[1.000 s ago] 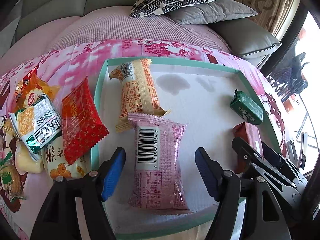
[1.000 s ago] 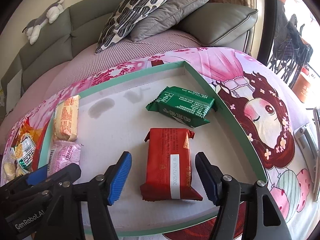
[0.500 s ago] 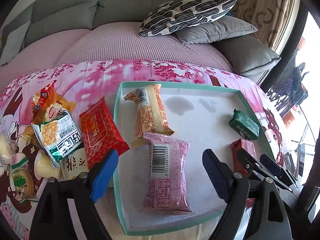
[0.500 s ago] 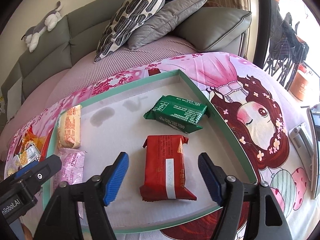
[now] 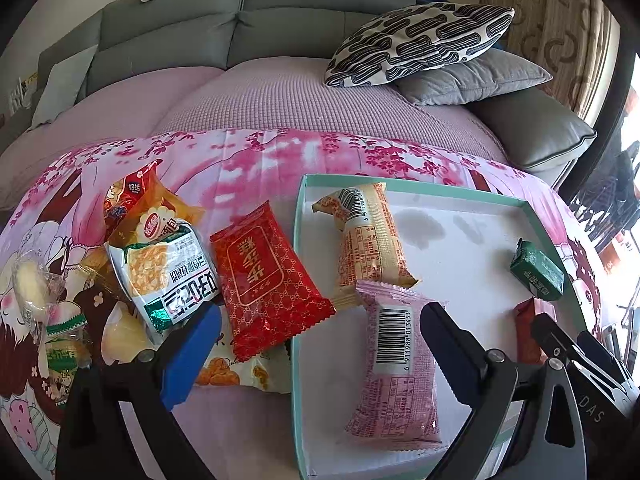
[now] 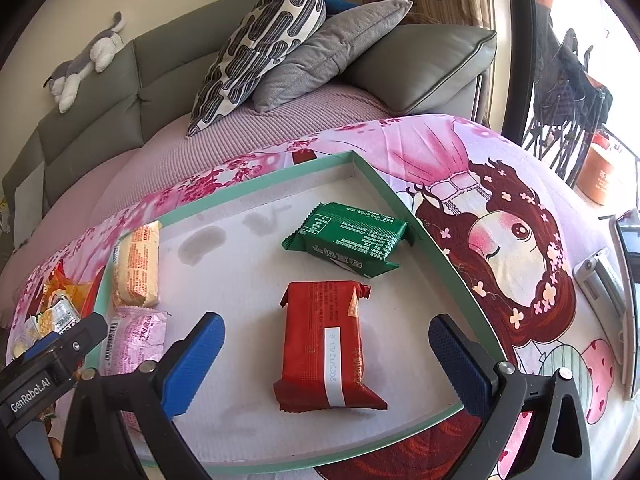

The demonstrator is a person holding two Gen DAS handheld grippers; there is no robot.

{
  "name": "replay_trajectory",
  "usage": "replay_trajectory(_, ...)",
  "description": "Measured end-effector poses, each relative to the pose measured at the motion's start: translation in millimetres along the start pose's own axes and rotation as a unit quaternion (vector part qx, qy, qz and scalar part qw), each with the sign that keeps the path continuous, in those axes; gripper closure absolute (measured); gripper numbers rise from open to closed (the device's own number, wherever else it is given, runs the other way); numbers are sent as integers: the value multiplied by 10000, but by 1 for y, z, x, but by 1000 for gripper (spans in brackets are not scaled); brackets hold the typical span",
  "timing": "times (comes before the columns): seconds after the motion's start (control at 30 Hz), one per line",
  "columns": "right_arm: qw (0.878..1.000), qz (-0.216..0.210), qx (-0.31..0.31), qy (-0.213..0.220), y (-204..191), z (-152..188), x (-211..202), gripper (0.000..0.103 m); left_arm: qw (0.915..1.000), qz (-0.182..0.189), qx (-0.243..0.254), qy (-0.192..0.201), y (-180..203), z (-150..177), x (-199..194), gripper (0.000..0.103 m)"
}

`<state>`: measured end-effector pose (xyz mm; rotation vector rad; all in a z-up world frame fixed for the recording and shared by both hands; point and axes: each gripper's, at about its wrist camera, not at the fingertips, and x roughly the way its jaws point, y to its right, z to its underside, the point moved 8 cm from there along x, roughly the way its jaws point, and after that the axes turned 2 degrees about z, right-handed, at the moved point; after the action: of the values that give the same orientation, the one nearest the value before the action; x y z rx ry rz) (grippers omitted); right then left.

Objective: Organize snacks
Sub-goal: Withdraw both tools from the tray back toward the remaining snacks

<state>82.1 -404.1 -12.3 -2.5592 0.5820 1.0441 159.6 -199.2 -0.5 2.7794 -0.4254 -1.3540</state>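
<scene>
Red snack pack (image 6: 326, 340) flat in tray (image 6: 440, 256), date sticker up.

Between the fingers of the left claw (image 5: 320, 332), in the near left part of the tray (image 5: 420, 188): a cake packet (image 5: 394, 364), lying lengthwise. Just beyond, touching its far end: a biscuit roll (image 5: 370, 240) along the tray's left wall. Left of that claw, outside the tray on the cloth (image 5: 260, 160): a flat packet (image 5: 266, 276) just beside the wall, then a heap of snacks (image 5: 160, 264) farther left. Between the fingers of the right claw (image 6: 326, 336), in the tray's near right part: a wafer brick (image 6: 324, 340). Beyond and slightly right, near the right wall: a small packet (image 6: 348, 240). Behind the cloth: a sofa (image 5: 280, 92), with stacked cushions (image 5: 420, 36) on it and a toy cat (image 6: 86, 64) on the backrest.
</scene>
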Motion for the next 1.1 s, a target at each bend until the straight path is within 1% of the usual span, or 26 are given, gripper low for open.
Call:
replay_trajectory(0.23, 9998, -169, -79, 118, -7, -2, -4, 0, 9996, -38, 54, 269, -2, -4, -10, 3)
replay_trajectory(0.33, 9992, -178, -244, 257, -12, -2, -7, 0, 9992, -37, 49, 405, -5, -7, -15, 3)
replay_trajectory(0.47, 9987, -245, -399, 180, -20, 2, -6, 0, 9988, -114, 59, 479, -13, -9, -20, 3)
replay_trajectory(0.6, 9975, -320, -567, 266, -29, 3, -9, 0, 9986, -194, -45, 492, -26, -10, -23, 3)
replay_trajectory(0.73, 9976, -383, -561, 124, -33, 6, -6, 0, 9984, -293, -110, 470, -42, -11, -27, 3)
replay_trajectory(0.83, 9973, -398, -613, 111, -39, 4, -8, 0, 9976, -296, -217, 580, -53, -14, -32, 3)
replay_trajectory(0.97, 9969, -549, -537, 186, -50, 1, -14, 0, 9957, -521, -312, 706, -68, -17, -39, 3)
replay_trajectory(1.03, 9967, -593, -514, 195, -57, 1, -16, 0, 9944, -701, -443, 651, -78, -16, -40, 3)
replay_trajectory(1.1, 9960, -658, -566, 212, -65, 2, -17, 0, 9926, -943, -557, 516, -90, -13, -40, 3)
